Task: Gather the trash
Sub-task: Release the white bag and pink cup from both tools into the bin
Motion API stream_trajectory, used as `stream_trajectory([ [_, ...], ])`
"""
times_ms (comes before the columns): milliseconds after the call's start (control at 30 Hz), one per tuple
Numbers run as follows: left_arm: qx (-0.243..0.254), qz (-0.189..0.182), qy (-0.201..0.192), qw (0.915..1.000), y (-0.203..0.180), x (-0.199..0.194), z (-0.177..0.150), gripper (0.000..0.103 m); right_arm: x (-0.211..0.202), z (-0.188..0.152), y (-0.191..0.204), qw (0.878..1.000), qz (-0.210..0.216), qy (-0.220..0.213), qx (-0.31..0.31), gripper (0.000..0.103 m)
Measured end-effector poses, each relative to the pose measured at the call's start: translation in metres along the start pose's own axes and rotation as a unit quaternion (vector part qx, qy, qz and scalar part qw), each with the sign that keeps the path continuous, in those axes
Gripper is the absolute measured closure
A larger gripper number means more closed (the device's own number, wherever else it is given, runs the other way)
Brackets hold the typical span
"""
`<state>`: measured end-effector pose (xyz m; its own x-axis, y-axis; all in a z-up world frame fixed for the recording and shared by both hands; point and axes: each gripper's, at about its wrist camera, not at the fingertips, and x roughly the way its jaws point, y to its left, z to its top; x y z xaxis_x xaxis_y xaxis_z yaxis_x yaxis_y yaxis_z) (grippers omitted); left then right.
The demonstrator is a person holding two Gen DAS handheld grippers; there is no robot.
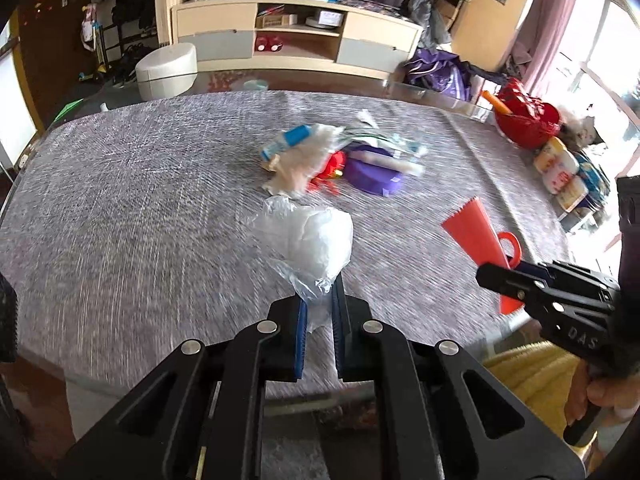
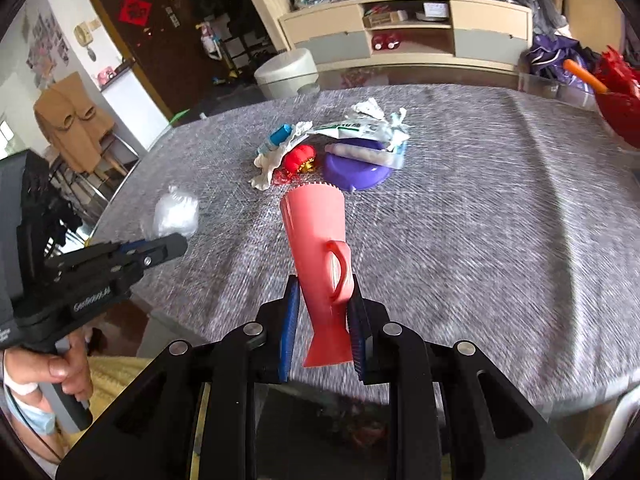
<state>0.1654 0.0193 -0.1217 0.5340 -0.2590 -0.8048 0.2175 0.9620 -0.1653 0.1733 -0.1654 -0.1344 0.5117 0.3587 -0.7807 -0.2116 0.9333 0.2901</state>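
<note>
My left gripper (image 1: 320, 300) is shut on a crumpled clear plastic bag (image 1: 308, 240), held above the grey tablecloth (image 1: 120, 200). My right gripper (image 2: 324, 308) is shut on a tall red plastic cup (image 2: 318, 240) with a handle, its toothed rim pointing away. In the left wrist view the red cup (image 1: 476, 236) and right gripper (image 1: 516, 280) show at the right. From the right wrist the bag (image 2: 176, 212) and left gripper (image 2: 160, 252) appear at the left. A heap of trash (image 2: 340, 148) lies mid-table: wrappers, tissue, a purple lid, a red ornament.
A red basket (image 1: 528, 120) and yellow packets (image 1: 560, 172) sit at the table's right edge. Beyond the table stand a white stool (image 1: 168, 68) and a beige cabinet (image 1: 296, 36). A hand (image 2: 64, 368) grips the left tool's handle. A yellow cloth (image 1: 532, 368) lies below the table edge.
</note>
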Motion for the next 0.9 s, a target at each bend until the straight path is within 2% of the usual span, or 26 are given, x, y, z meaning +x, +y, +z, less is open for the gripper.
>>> stream_trajectory([
  [200,0.017,-0.017,-0.001,0.9997,-0.023,-0.026,-0.036,0.093,-0.024,-0.033,-0.003,1.000,-0.004,0.000,0.009,0.079],
  [400,0.024,-0.035,0.013,0.9990,-0.040,-0.031,-0.076,0.093,-0.032,-0.074,-0.005,1.000,-0.005,0.015,0.015,0.079],
  [633,0.035,-0.046,0.051,0.9970,-0.057,-0.015,-0.120,0.093,-0.021,-0.115,-0.002,0.999,0.003,0.049,0.019,0.079],
  [900,0.023,-0.056,0.118,0.9912,-0.063,0.024,-0.166,0.093,0.010,-0.149,-0.010,0.994,-0.020,0.100,0.035,0.079],
])
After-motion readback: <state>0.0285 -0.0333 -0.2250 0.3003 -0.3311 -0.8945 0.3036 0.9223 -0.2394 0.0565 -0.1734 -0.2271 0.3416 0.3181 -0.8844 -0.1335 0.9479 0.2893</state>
